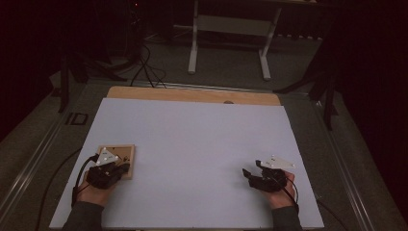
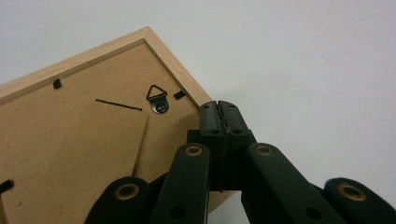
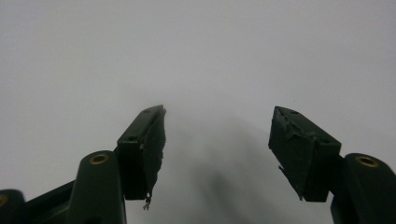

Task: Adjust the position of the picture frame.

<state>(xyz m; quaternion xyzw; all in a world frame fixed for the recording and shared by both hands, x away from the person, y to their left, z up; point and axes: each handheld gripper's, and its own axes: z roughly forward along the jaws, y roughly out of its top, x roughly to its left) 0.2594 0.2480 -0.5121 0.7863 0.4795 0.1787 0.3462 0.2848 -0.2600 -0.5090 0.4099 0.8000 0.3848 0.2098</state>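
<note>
- My left claw (image 2: 219,122) has its jaws pressed together, empty, tips over the near right edge of the picture frame (image 2: 79,140).
- That frame (image 1: 126,156) lies back-up near the table's (image 1: 192,134) left edge, toward the near corner.
- My right claw (image 3: 217,149) gapes wide, holding nothing, well apart by the right edge.
- My left is far nearer.

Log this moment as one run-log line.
left gripper: shut, over picture frame back, beside its edge | right gripper: open, holding nothing, over white board
</note>
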